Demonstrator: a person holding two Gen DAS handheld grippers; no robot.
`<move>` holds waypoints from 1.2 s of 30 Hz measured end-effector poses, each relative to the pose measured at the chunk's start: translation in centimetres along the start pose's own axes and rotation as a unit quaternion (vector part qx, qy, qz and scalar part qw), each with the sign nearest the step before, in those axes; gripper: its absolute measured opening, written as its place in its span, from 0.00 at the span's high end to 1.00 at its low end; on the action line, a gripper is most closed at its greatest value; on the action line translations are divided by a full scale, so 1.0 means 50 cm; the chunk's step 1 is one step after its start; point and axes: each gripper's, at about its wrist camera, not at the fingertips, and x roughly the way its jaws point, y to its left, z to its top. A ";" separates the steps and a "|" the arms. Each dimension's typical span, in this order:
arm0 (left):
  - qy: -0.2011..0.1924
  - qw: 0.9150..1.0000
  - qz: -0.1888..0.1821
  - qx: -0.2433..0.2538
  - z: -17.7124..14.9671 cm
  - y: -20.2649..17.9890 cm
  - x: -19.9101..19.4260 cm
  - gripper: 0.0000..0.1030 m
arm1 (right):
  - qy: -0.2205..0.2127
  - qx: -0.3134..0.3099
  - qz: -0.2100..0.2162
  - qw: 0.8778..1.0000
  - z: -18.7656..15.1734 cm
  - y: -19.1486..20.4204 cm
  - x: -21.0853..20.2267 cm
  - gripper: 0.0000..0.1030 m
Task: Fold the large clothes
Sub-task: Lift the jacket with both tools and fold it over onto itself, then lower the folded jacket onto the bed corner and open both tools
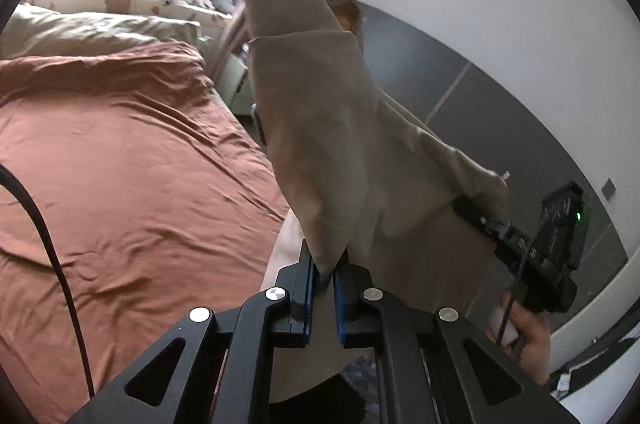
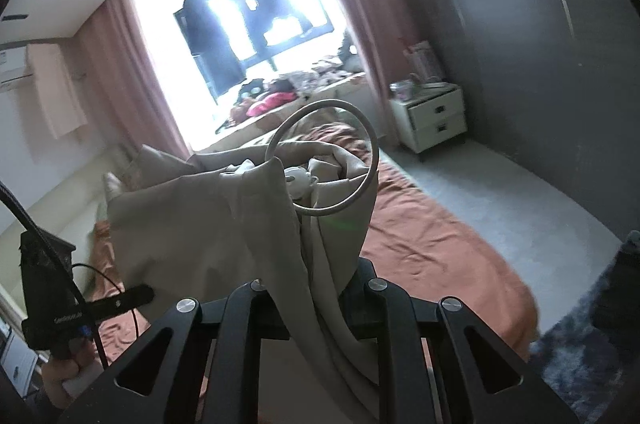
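A large beige garment (image 1: 332, 128) hangs in the air between both grippers, above the right side of the bed. My left gripper (image 1: 325, 274) is shut on its lower corner between blue pads. My right gripper (image 1: 476, 210) shows at the right of the left wrist view, shut on another edge of the cloth. In the right wrist view the garment (image 2: 224, 224) drapes over my right gripper (image 2: 316, 284) and hides its fingertips. A white drawstring loop (image 2: 370, 180) and a small white toggle (image 2: 299, 180) stick up from the cloth.
A bed with a rust-brown cover (image 1: 120, 184) lies below and to the left. A beige pillow (image 1: 88, 28) is at its head. A white nightstand (image 2: 430, 116) stands by the grey wall. Clutter lies on the window sill (image 2: 280, 96). A dark rug (image 2: 580, 364) is on the floor.
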 end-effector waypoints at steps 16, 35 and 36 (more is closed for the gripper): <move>0.081 0.996 0.012 0.039 0.072 0.034 0.269 0.93 | 0.055 0.048 -0.083 0.994 0.045 0.018 0.217 0.88; 0.175 0.984 0.032 -0.006 0.042 0.290 0.497 0.36 | 0.140 0.032 -0.204 0.968 0.078 0.085 0.460 0.38; 0.178 0.984 0.033 -0.007 0.031 0.298 0.498 0.33 | 0.133 0.034 -0.201 0.970 0.077 0.089 0.453 0.19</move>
